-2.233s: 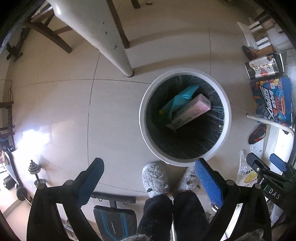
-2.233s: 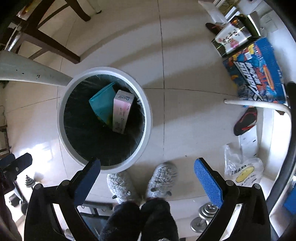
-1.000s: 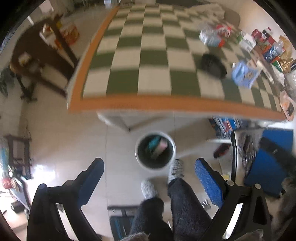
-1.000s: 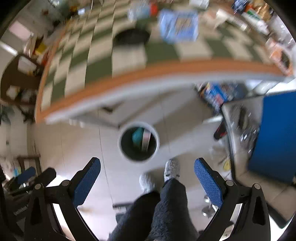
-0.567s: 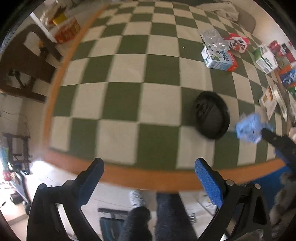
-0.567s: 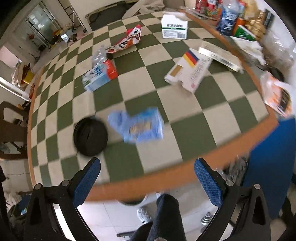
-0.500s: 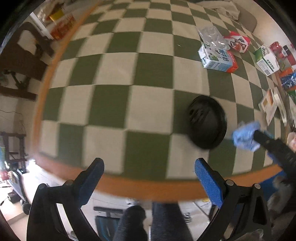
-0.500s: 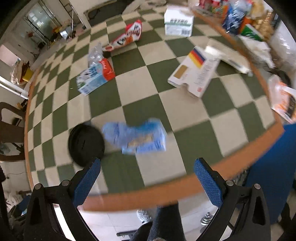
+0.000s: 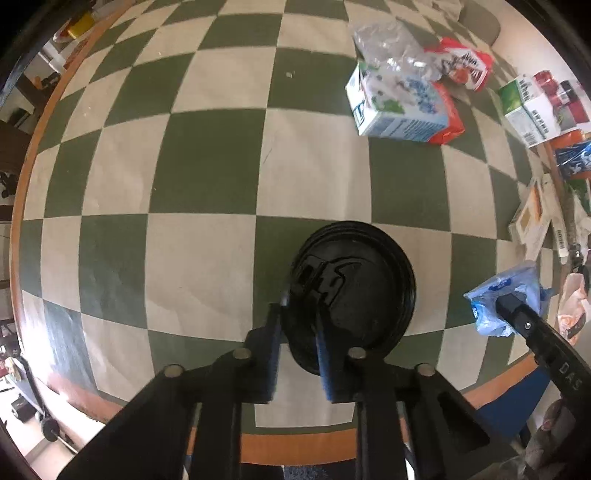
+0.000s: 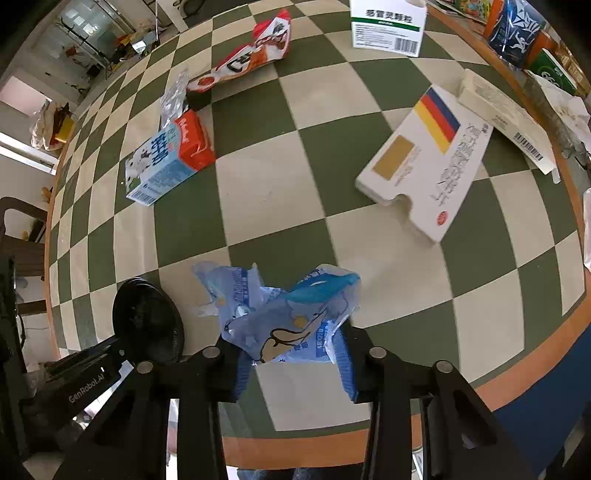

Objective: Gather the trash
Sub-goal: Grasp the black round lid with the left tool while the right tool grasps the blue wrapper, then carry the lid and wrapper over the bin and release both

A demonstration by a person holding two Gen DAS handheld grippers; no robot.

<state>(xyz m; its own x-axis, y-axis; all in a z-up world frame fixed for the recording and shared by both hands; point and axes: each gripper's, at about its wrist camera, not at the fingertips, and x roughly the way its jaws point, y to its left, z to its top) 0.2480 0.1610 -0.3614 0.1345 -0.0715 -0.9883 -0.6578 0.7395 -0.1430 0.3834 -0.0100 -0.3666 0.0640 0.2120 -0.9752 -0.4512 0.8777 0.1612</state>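
Observation:
My left gripper (image 9: 298, 325) is shut on the near edge of a black round plastic lid (image 9: 354, 291) that lies on the green and cream checked table (image 9: 207, 162). My right gripper (image 10: 293, 354) is shut on a crumpled blue plastic bag (image 10: 280, 314) near the table's front edge. The lid (image 10: 147, 325) and the left gripper (image 10: 92, 373) show at the lower left of the right wrist view. The bag (image 9: 506, 299) and the right gripper show at the right of the left wrist view.
A blue and red milk carton (image 10: 166, 158), a red snack bag (image 10: 243, 55), a white medicine box with striped flag (image 10: 428, 166), a green and white box (image 10: 388, 26) and clear crumpled plastic (image 9: 388, 40) lie farther back. Several packages crowd the right edge.
Both grippers rose from over the floor bin to the tabletop. The left one closed on the black lid and the right one closed on the blue bag.

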